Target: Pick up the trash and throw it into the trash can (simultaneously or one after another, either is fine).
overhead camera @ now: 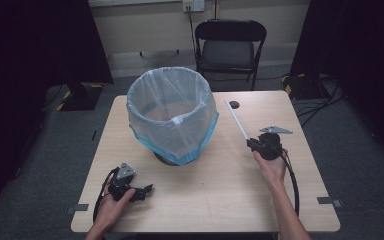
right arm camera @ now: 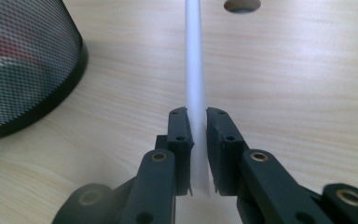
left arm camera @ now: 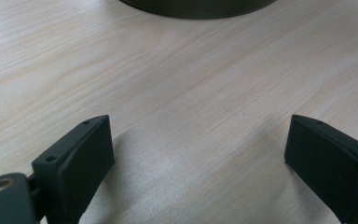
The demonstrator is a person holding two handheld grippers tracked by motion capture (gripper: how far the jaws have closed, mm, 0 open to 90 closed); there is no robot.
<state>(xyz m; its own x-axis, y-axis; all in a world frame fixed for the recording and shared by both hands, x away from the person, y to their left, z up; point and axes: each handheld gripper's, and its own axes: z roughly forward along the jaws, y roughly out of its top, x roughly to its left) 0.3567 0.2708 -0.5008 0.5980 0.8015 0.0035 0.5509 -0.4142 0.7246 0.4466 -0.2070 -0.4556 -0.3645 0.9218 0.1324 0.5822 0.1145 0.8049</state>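
Left hand (overhead camera: 111, 202): you hold it at the near left corner of the table (overhead camera: 230, 200), wrapped around the left gripper (overhead camera: 141, 192), which lies low over the wood and points right.
Left gripper fingers (left arm camera: 81, 161): you have them spread wide, with only bare wood between them; in the left gripper view the dark base of the bin (left arm camera: 198, 7) sits ahead at the top edge.
Left cable (overhead camera: 100, 197): it loops back from your gripper toward the near table edge.
Right hand (overhead camera: 272, 167): you hold it at the near right of the table, forearm coming in from the bottom edge, gripping the right gripper (overhead camera: 252, 145), which points away from you and slightly left.
Right gripper fingers (right arm camera: 179, 140): you have them pinching the near end of a white strip (right arm camera: 195, 74), one pad on each side of it.
Strip: it runs straight from your jaws up and left over the table, its far end near a round hole (overhead camera: 234, 104) in the tabletop; whether it touches the wood, you cannot tell.
Bin (overhead camera: 172, 112): it stands at the table's centre, left of the strip and apart from it, a black mesh basket lined with a pale bag (overhead camera: 150, 92) folded over the rim, blue at the bag's lower edge.
Chair (overhead camera: 230, 47): a dark folding one stands beyond the far edge of the table, facing you.
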